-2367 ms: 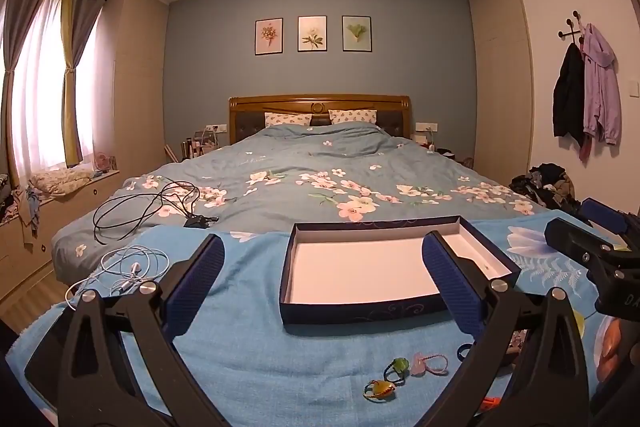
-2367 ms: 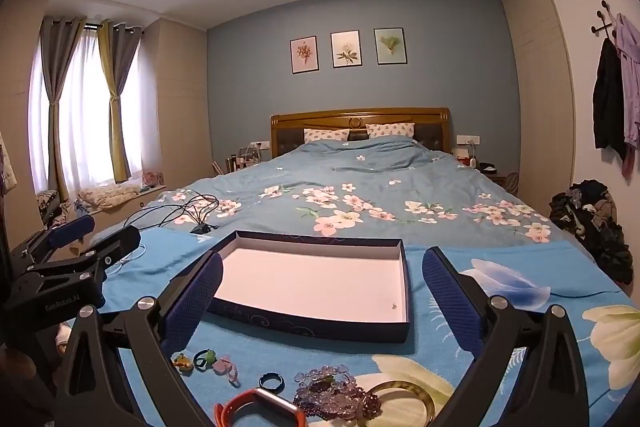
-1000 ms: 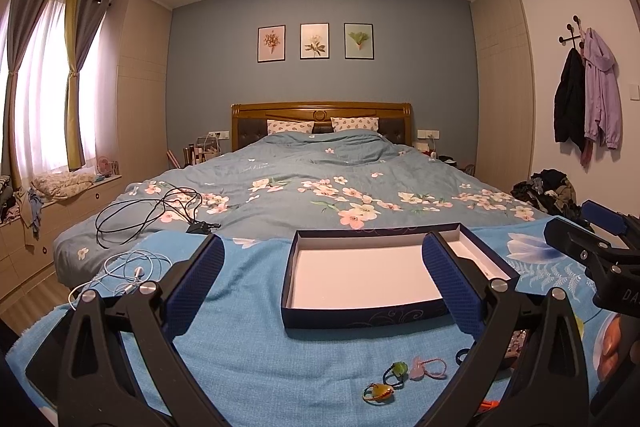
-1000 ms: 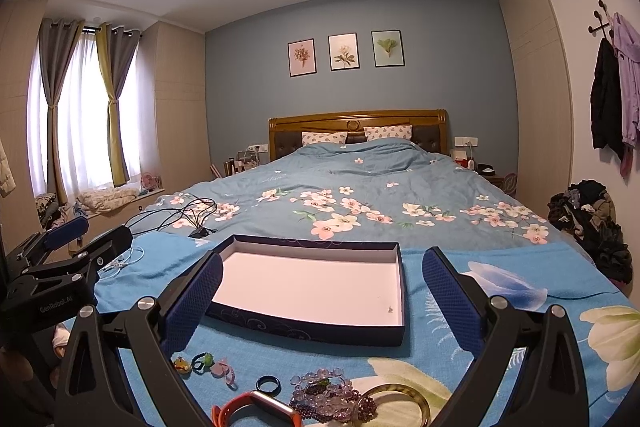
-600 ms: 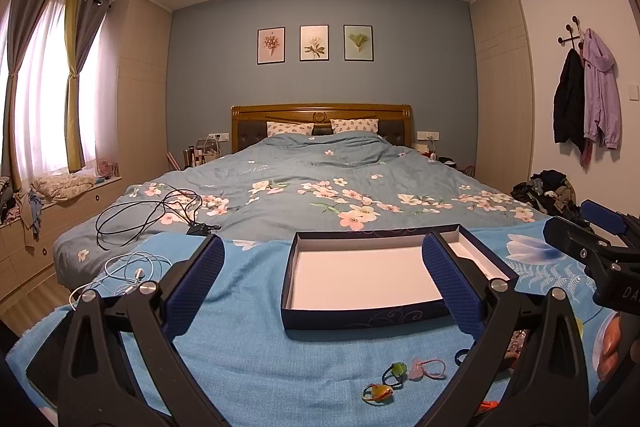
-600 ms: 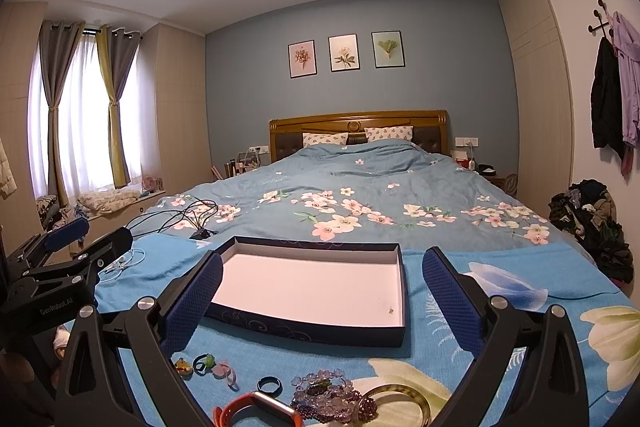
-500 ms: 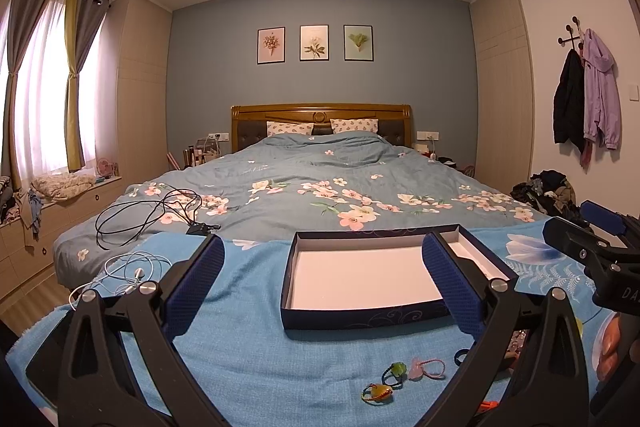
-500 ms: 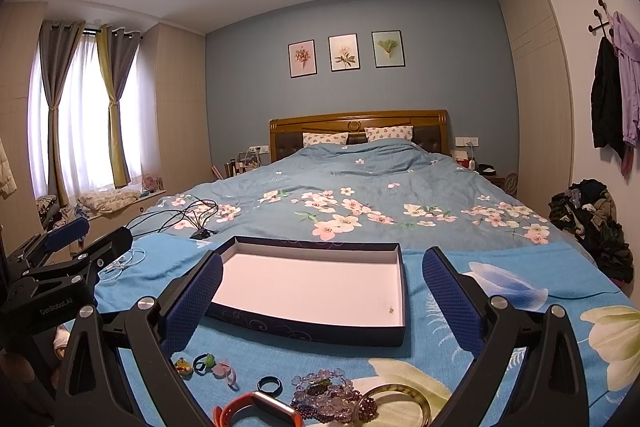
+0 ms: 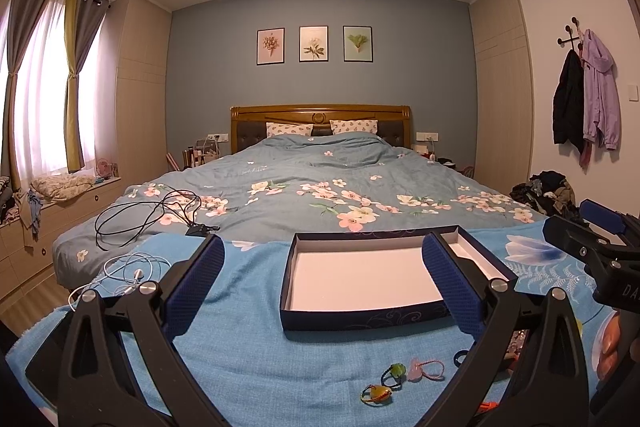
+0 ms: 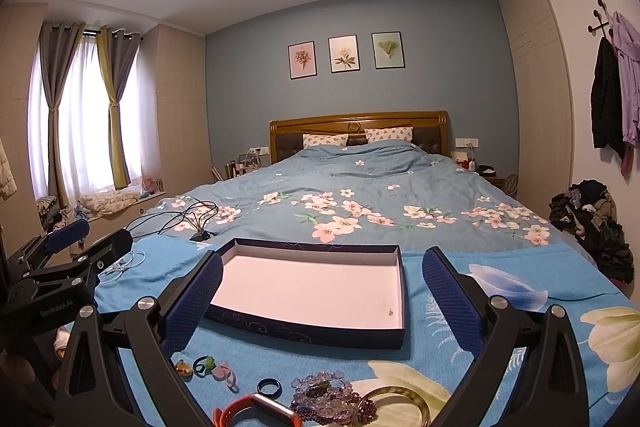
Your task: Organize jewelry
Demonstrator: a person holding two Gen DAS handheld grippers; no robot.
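Only the right wrist view showed a purple beaded bracelet (image 10: 334, 401); both hand-held grippers (image 9: 322, 283) (image 10: 322, 285) were spread wide, empty.

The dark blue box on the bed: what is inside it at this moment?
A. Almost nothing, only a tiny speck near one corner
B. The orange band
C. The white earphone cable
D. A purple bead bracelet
A. The dark blue box shows a bare white floor with only a tiny speck; the bead bracelet and orange band lie on the blanket in front of it.

Orange band (image 10: 256, 413) cut off below
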